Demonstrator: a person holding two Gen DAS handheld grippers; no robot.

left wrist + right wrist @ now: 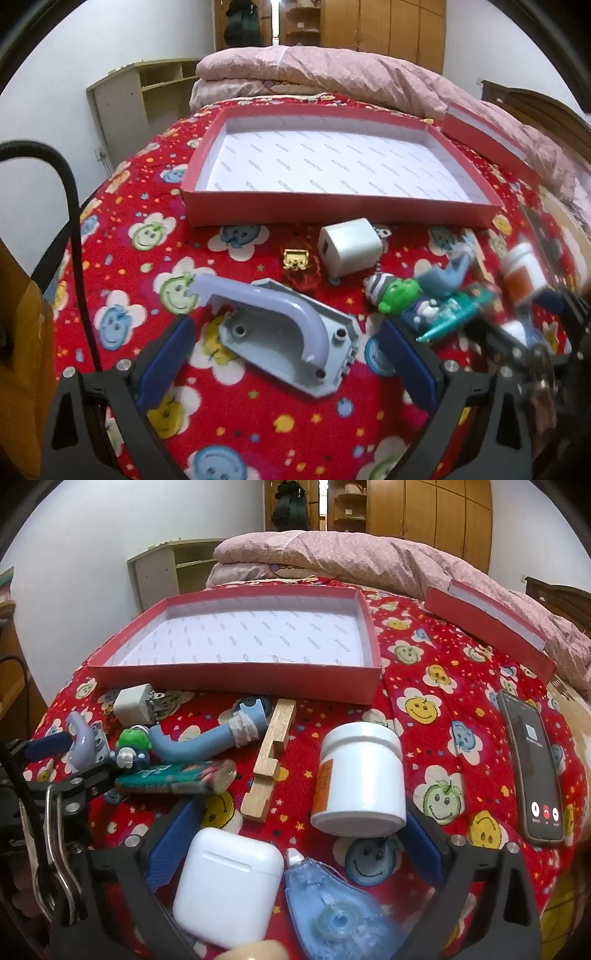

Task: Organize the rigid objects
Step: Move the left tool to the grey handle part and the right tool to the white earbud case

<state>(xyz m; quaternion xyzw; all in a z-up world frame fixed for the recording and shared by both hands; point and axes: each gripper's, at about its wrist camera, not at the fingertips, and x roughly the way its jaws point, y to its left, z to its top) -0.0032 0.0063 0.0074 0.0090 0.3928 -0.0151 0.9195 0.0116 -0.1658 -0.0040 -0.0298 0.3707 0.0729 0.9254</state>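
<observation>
My left gripper stands open low over the bed, its blue pads on either side of a grey plastic base with a lilac handle, apart from it. Beyond it lie a white charger cube, a gold clip, a green-headed figure and the open red tray. My right gripper is open too. A white earbud case and a blue correction tape lie between its fingers, and a white jar stands just past its right fingertip.
A wooden block, a teal lighter and a blue hook lie before the tray. A phone lies at the right, the tray's lid behind it. A pink quilt is piled at the back.
</observation>
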